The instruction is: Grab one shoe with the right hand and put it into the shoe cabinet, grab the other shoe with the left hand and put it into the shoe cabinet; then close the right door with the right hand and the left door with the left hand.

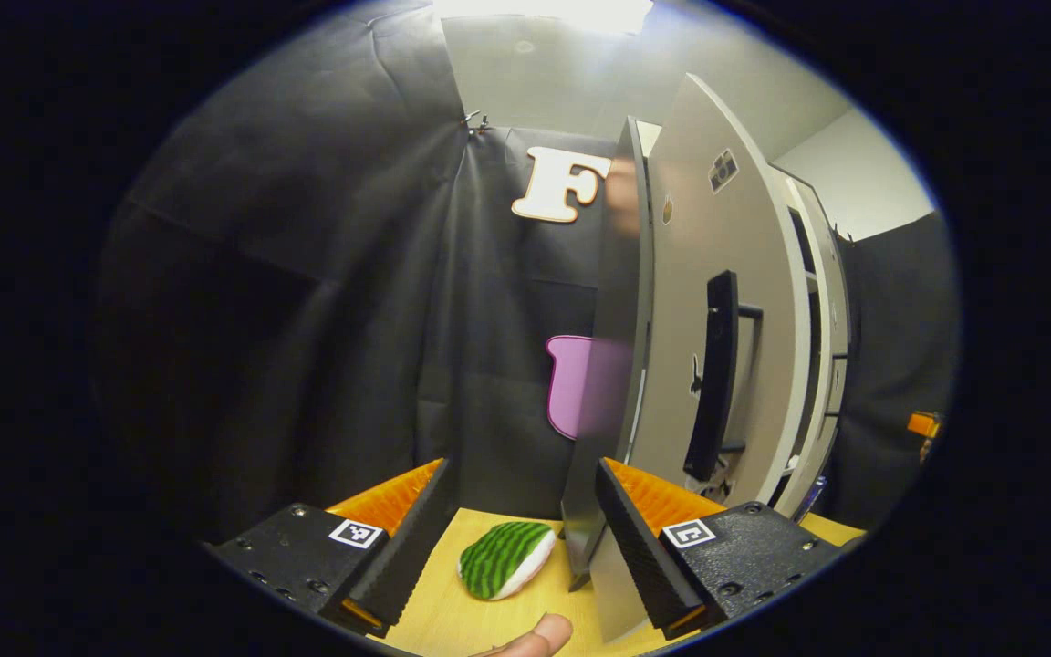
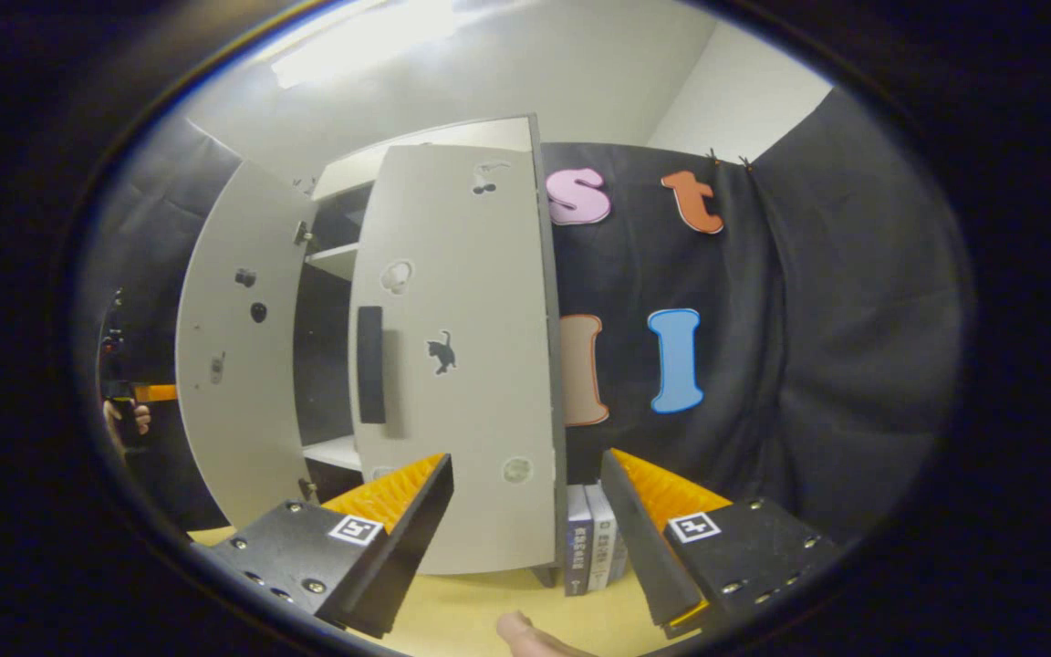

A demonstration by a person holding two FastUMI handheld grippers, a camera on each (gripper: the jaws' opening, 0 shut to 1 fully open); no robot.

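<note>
In the left gripper view the near door (image 1: 617, 365) of the cabinet (image 1: 817, 365) is smeared with blur along its edge, and the inside of the cabinet is hidden behind the far door (image 1: 717, 274). In the right gripper view the shelves (image 2: 334, 265) show as a narrow strip between the two doors, too dark to tell what lies on them, and the books (image 2: 591, 538) stand half hidden behind a finger (image 2: 644, 538). A fingertip (image 2: 525, 632) is cut off at the bottom edge, and a hand (image 2: 124, 424) with the other gripper at the left rim is too small to make out.
</note>
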